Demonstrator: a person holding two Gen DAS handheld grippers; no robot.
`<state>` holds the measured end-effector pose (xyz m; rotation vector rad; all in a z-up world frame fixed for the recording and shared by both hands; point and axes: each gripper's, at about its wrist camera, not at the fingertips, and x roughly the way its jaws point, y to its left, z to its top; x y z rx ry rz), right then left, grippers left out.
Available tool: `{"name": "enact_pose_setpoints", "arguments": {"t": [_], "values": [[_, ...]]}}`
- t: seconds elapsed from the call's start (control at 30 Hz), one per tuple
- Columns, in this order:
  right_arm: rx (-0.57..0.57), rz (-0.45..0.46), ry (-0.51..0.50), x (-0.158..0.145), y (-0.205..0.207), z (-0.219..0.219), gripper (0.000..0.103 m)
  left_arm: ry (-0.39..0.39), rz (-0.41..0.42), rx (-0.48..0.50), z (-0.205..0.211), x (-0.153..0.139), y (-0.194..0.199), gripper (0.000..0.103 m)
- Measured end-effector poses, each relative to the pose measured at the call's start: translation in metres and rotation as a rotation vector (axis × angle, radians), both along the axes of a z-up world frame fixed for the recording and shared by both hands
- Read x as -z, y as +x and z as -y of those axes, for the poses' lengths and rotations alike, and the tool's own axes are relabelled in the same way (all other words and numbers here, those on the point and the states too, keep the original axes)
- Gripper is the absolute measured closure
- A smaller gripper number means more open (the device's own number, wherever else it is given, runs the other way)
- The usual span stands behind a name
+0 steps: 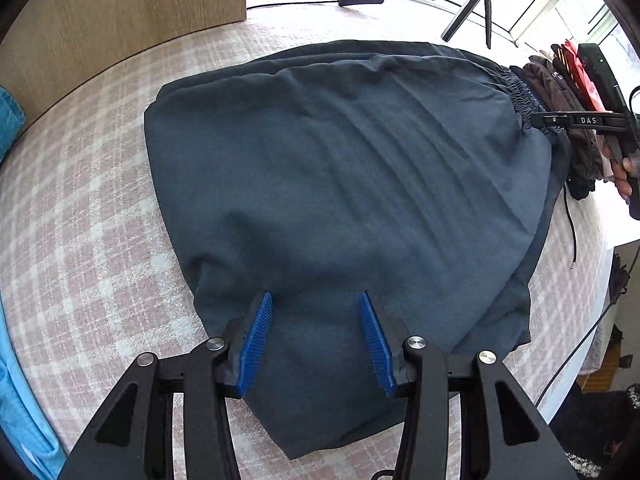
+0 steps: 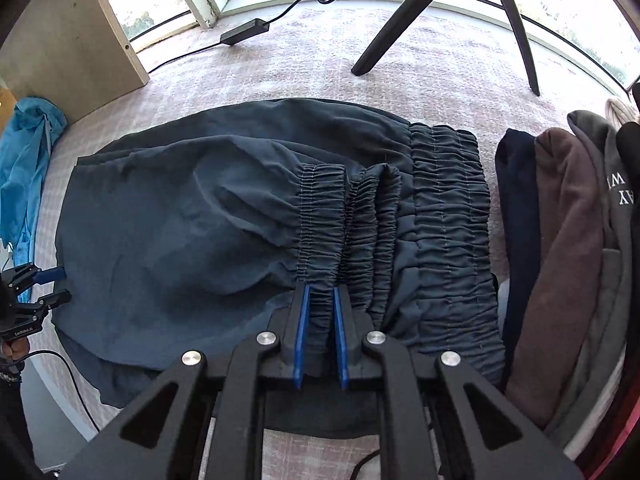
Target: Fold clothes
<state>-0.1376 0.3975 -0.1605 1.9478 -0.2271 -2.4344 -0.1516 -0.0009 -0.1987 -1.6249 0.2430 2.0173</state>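
Note:
Dark navy trousers (image 1: 340,180) lie folded on a pink plaid cover. My left gripper (image 1: 316,300) is open, its blue pads (image 1: 258,336) spread over the smooth end of the cloth with nothing pinched between them. At the other end my right gripper (image 2: 320,292) is shut on a gathered elastic cuff (image 2: 322,220) of the trousers (image 2: 180,232), beside the wide elastic waistband (image 2: 448,220). In the left wrist view the right gripper (image 1: 538,120) shows at the gathered edge. The right wrist view has the left gripper (image 2: 64,284) at the far left edge of the garment.
A pile of folded clothes (image 2: 560,260) lies right of the waistband. Black tripod legs (image 2: 400,20) and a power adapter (image 2: 244,32) with its cable stand behind, near the window. A wooden panel (image 2: 68,48) and a blue cloth (image 2: 24,168) are at the left.

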Motion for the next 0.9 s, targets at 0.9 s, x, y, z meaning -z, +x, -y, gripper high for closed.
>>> {"name": "enact_pose_setpoints", "arguments": {"t": [0.9], "values": [[-0.203,0.019,0.278,0.016,0.017,0.057,0.080,0.045,-0.041,0.056,-0.044,-0.029,0.023,0.059]]}}
